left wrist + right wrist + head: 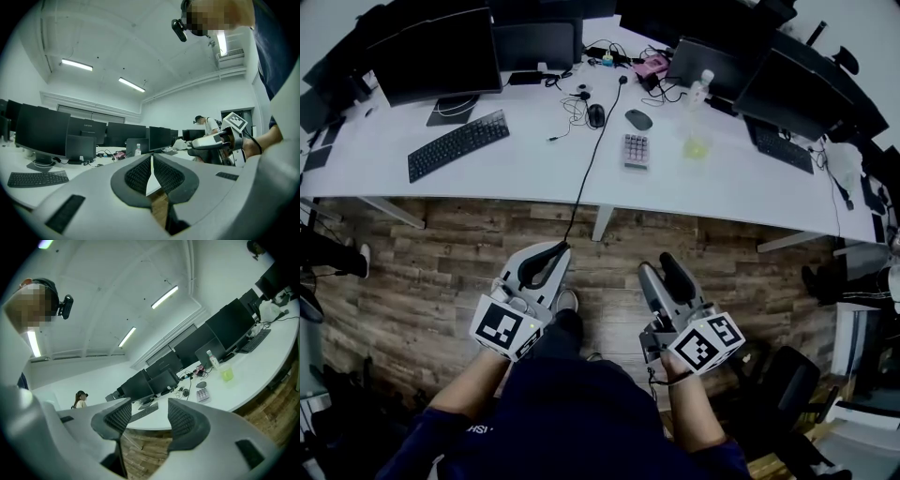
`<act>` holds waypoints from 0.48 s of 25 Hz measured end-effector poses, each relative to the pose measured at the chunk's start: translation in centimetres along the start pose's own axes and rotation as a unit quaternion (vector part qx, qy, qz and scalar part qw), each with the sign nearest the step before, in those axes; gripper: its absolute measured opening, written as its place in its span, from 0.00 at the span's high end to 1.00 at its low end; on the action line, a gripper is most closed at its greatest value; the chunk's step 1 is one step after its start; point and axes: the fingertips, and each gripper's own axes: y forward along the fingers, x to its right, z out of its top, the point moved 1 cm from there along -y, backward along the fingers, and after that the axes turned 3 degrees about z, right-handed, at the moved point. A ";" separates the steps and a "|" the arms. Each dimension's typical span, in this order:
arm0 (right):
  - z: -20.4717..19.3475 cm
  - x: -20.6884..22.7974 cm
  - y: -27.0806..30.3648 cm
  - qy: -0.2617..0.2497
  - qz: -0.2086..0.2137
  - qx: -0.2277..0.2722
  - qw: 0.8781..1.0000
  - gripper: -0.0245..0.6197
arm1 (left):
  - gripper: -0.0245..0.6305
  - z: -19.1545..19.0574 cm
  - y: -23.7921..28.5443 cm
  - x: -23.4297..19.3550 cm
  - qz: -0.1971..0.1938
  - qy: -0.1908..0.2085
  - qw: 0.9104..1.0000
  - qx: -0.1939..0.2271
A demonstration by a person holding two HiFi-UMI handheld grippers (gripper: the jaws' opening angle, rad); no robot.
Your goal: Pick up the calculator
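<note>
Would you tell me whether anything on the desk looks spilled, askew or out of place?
Nothing is spilled or damaged. The calculator lies flat, the bottle stands upright. Only a black cable trails across the desk and over its front edge.

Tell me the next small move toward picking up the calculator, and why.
Probably step in and carry the right gripper forward over the desk toward the calculator. Both grippers hang over the wooden floor, short of the desk edge. The right gripper's jaws are apart and empty and it is on the calculator's side, while the left gripper has its jaws together.
</note>
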 end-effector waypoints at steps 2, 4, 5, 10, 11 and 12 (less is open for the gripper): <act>0.2 0.2 1.1 0.001 -0.002 -0.001 1.000 0.60 | 0.90 0.0 0.6 -1.0 -0.002 -0.002 1.000 -0.002; 0.5 0.6 2.3 0.003 -0.005 -0.002 1.000 0.60 | 0.90 0.0 1.4 -2.1 -0.004 -0.004 1.000 -0.003; 0.6 0.7 2.9 0.003 -0.006 -0.003 1.000 0.60 | 0.90 0.0 1.8 -2.7 -0.005 -0.004 1.000 -0.004; 1.2 1.5 5.6 0.006 -0.014 -0.003 1.000 0.60 | 0.90 0.2 3.6 -5.4 -0.011 -0.007 1.000 -0.006; 1.4 1.7 6.1 0.007 -0.016 -0.003 1.000 0.60 | 0.90 0.3 3.9 -5.8 -0.013 -0.007 1.000 -0.007; 1.5 1.8 6.5 0.008 -0.017 -0.002 1.000 0.60 | 0.90 0.3 4.2 -6.2 -0.015 -0.007 1.000 -0.007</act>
